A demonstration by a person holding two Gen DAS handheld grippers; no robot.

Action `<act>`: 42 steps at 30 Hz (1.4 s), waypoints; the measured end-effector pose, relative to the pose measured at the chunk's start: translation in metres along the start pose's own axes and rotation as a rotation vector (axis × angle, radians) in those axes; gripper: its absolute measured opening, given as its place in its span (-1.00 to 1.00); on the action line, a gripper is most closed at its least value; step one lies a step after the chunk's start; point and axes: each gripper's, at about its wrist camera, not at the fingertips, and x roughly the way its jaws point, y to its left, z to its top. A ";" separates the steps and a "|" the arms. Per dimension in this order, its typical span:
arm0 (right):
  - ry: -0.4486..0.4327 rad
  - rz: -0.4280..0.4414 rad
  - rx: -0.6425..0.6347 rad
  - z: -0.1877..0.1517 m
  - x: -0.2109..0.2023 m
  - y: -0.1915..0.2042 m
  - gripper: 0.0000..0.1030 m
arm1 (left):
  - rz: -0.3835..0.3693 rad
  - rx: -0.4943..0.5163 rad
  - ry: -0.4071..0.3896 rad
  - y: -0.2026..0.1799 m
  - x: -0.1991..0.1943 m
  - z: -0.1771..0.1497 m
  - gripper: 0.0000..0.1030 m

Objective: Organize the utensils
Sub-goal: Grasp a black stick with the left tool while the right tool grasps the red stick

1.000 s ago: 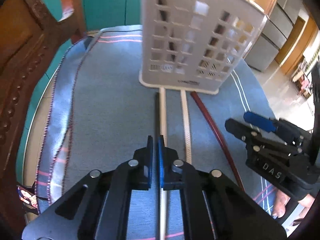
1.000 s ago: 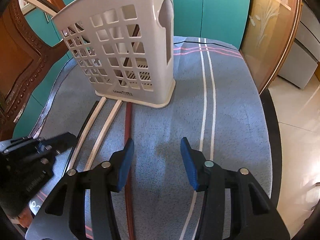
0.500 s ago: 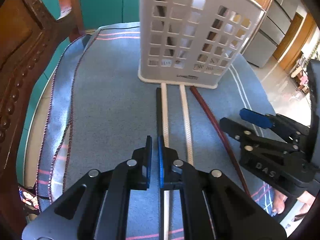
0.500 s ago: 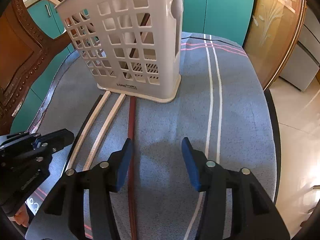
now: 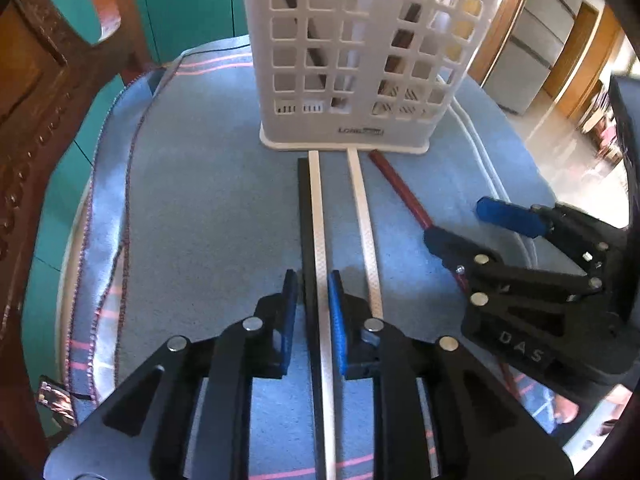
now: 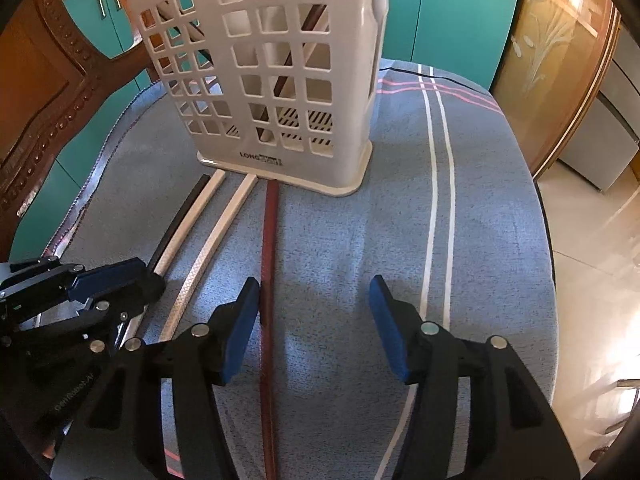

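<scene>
A white lattice utensil basket (image 5: 360, 60) stands upright on the blue cloth, with a few sticks leaning inside it. In front of it lie a black chopstick (image 5: 305, 208), a white one (image 5: 316, 208), a second white one (image 5: 364, 208) and a red-brown one (image 5: 404, 192). My left gripper (image 5: 314, 300) hangs low over the black and first white sticks. Its jaws are opening, both sticks lie in the narrow gap, and the pads are not pressing them. My right gripper (image 6: 314, 300) is open and still widening, with the red-brown chopstick (image 6: 270, 240) just inside its left finger.
A carved wooden chair back (image 5: 36, 100) rises at the left of the table. Teal cabinets (image 6: 448, 20) stand behind it. The cloth-covered table edge (image 6: 544, 264) drops off at the right to a tiled floor. Each gripper shows in the other's view: right gripper (image 5: 472, 226), left gripper (image 6: 132, 280).
The left jaws were shut and have now parted around the black and white sticks, and that gripper has sunk a little. The right jaws have widened slightly.
</scene>
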 end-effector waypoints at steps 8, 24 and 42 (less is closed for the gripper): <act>-0.009 -0.011 -0.032 -0.003 0.000 0.005 0.05 | -0.043 -0.079 -0.020 0.013 -0.001 0.000 -0.76; -0.017 -0.024 -0.041 -0.005 0.002 0.017 0.01 | -0.048 -0.135 -0.042 0.032 -0.007 0.006 -0.75; 0.046 0.063 -0.020 0.002 -0.001 0.021 -0.88 | -0.024 -0.094 0.026 0.024 0.019 0.015 -0.84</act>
